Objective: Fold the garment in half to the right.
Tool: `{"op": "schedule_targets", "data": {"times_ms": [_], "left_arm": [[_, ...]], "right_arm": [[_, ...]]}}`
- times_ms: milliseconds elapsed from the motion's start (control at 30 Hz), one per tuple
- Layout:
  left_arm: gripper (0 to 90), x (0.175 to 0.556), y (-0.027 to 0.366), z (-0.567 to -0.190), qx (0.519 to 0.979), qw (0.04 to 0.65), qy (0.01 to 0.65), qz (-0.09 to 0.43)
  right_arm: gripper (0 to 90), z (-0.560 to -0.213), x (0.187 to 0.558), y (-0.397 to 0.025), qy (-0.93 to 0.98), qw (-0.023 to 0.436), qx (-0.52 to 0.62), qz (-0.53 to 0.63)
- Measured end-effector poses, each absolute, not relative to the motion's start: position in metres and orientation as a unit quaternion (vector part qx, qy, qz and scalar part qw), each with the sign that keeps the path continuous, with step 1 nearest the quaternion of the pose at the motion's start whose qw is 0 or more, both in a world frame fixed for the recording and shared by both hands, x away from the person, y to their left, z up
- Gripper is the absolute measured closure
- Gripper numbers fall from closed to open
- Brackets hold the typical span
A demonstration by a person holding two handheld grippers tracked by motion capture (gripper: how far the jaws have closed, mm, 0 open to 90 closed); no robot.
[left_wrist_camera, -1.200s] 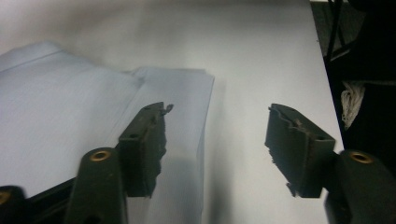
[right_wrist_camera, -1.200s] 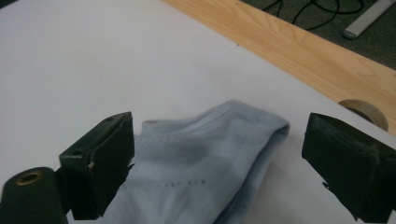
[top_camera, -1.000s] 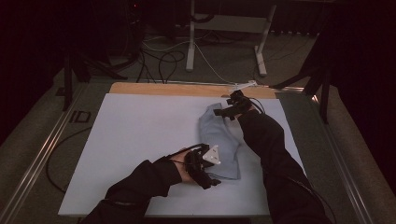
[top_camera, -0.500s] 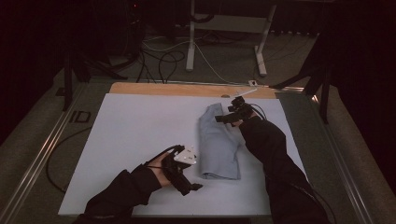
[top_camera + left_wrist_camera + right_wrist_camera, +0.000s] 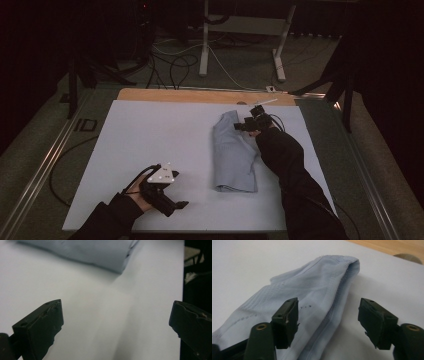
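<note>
garment: folded pale-blue knit top [image 5: 234, 155], frame centre; soft, limp, light.
grip: pinch your near folded edge.
right tool [image 5: 328, 320]: released, over the collar end.
left tool [image 5: 116, 322]: released, holds nothing.

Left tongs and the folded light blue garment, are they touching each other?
Apart. In the left gripper view the open left tongs frame bare white table, with the folded light blue garment lying well beyond them.
</note>
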State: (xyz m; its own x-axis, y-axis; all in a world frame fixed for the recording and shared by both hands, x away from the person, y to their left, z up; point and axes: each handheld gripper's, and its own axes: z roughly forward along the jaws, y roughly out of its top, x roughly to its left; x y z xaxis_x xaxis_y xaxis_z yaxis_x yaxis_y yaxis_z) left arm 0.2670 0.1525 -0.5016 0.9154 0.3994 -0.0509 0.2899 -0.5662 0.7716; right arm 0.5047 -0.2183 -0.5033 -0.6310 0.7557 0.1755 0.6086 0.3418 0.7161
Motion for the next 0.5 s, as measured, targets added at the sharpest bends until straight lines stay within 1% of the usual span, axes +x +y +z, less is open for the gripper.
{"op": "schedule_targets", "data": {"times_ms": [100, 167, 200, 233, 267, 333, 367, 433, 500], "left_arm": [[0.5, 0.265, 0.167, -0.507, 0.872, 0.433, 0.218, 0.067], [0.5, 0.263, 0.172, -0.509, 0.87, 0.434, 0.225, 0.065], [0.5, 0.262, 0.175, -0.509, 0.869, 0.436, 0.226, 0.065], [0.5, 0.261, 0.176, -0.509, 0.869, 0.435, 0.226, 0.063], [0.5, 0.261, 0.178, -0.509, 0.87, 0.434, 0.224, 0.063], [0.5, 0.261, 0.18, -0.51, 0.871, 0.432, 0.226, 0.065], [0.5, 0.261, 0.18, -0.511, 0.871, 0.431, 0.226, 0.066], [0.5, 0.261, 0.181, -0.511, 0.868, 0.437, 0.225, 0.066], [0.5, 0.261, 0.181, -0.511, 0.865, 0.443, 0.226, 0.067]], "right_arm": [[39.2, -0.51, 0.512, -0.213, 0.818, 0.095, 0.428, 0.372], [48.1, -0.513, 0.515, -0.211, 0.82, 0.098, 0.431, 0.364], [53.1, -0.514, 0.517, -0.21, 0.822, 0.092, 0.43, 0.362], [61.0, -0.514, 0.518, -0.208, 0.825, 0.089, 0.428, 0.358], [66.9, -0.514, 0.519, -0.207, 0.83, 0.09, 0.423, 0.353], [79.5, -0.513, 0.519, -0.203, 0.837, 0.097, 0.415, 0.344], [83.9, -0.512, 0.519, -0.2, 0.836, 0.105, 0.412, 0.346], [85.0, -0.507, 0.517, -0.196, 0.839, 0.119, 0.398, 0.352], [85.2, -0.502, 0.517, -0.192, 0.836, 0.125, 0.389, 0.367]]}}
